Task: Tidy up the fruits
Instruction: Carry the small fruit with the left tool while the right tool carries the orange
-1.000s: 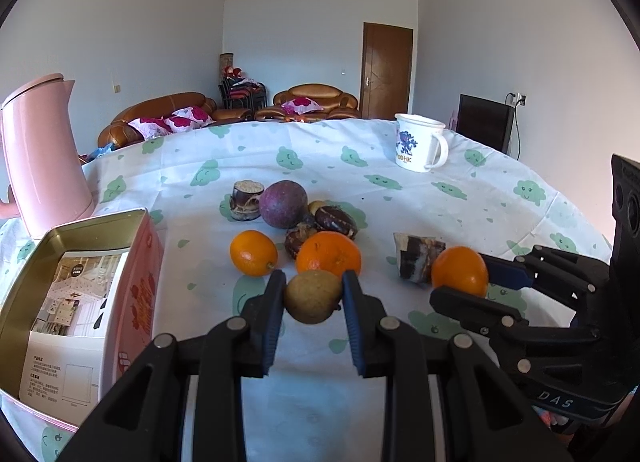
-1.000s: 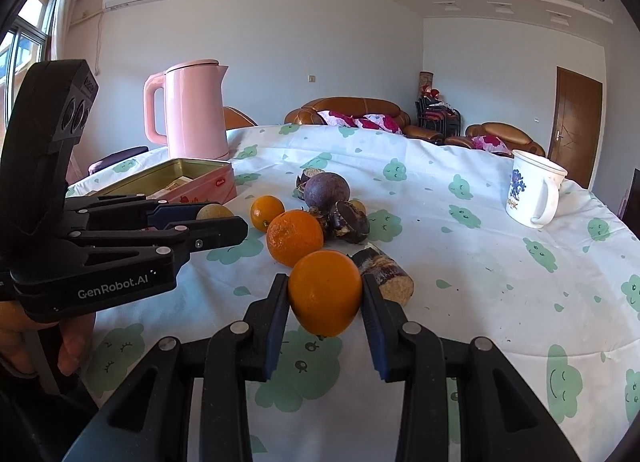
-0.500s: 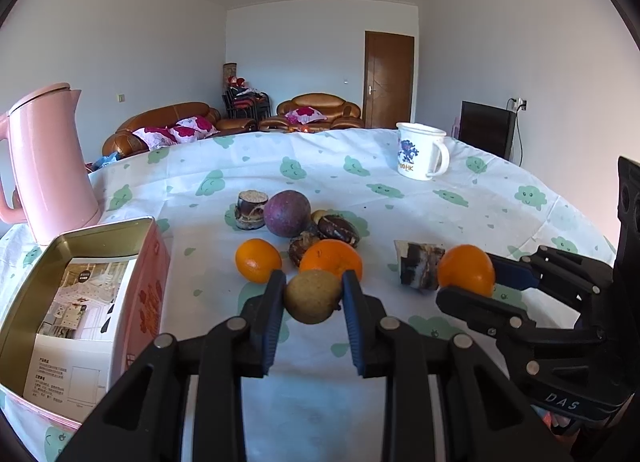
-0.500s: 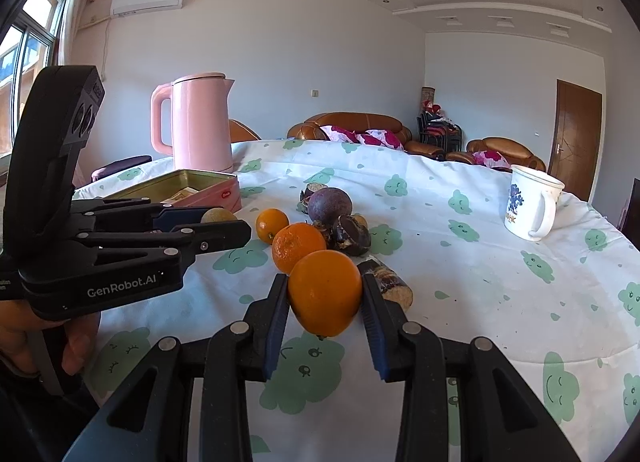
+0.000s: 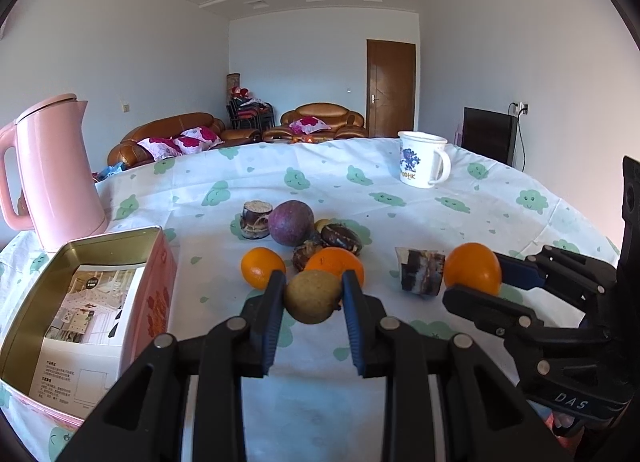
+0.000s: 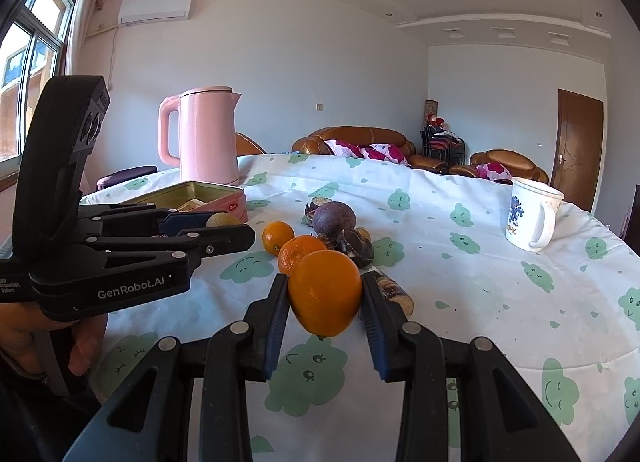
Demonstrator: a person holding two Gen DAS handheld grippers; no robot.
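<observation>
My left gripper [image 5: 313, 290] is shut on a brown-green round fruit [image 5: 313, 296] and holds it above the tablecloth. My right gripper [image 6: 325, 294] is shut on a large orange [image 6: 325, 298], also lifted; it shows at the right of the left wrist view [image 5: 472, 270]. On the table sit a small orange [image 5: 262, 267], a second orange [image 5: 335, 264], a purple passion fruit [image 5: 291, 221], dark halved fruits [image 5: 340, 237] and a cut brown piece [image 5: 422, 276]. An open pink tin [image 5: 86, 302] stands at the left.
A pink kettle [image 5: 56, 173] stands behind the tin. A white mug [image 5: 420, 159] stands at the far right of the table. A small cut stub [image 5: 256, 218] lies beside the purple fruit. Sofas and a door lie beyond the table.
Both grippers have risen a little with their fruits still held; the table items appear lower and farther in both views.
</observation>
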